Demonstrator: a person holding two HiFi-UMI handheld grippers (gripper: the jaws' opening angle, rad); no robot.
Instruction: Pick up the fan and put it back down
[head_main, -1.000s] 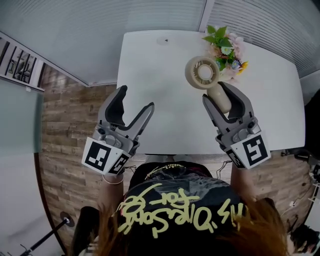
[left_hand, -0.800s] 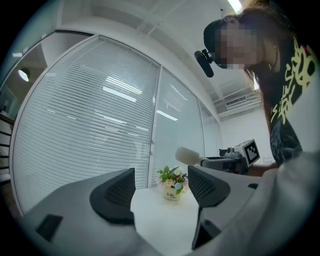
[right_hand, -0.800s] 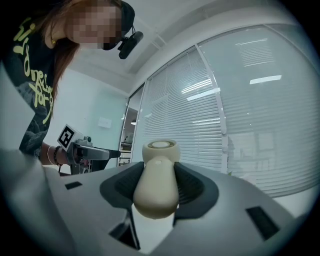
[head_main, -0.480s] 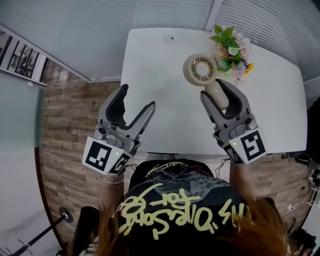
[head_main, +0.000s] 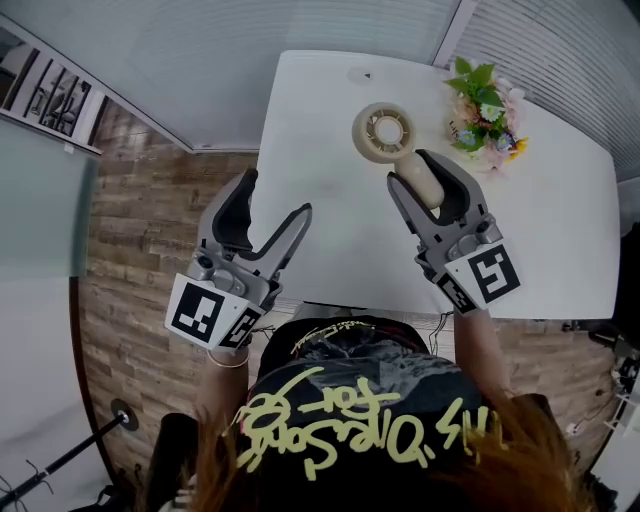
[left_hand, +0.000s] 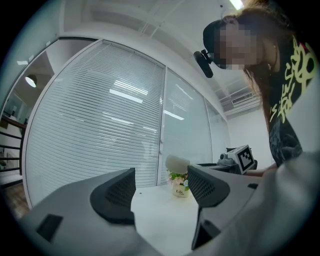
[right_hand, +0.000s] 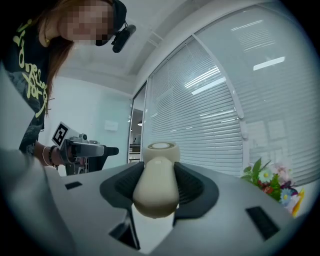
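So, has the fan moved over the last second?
Yes. In the head view the fan, held in the right gripper, has shifted left, away from the flowers.

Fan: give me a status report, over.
Right gripper shut on fan handle. Left gripper open, empty. Flower pot beside fan head, not touching.

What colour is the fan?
The fan is cream; the right gripper view shows it best.

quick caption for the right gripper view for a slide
Right gripper shut on the handle of a cream fan, flowers off to the right, window blinds behind.
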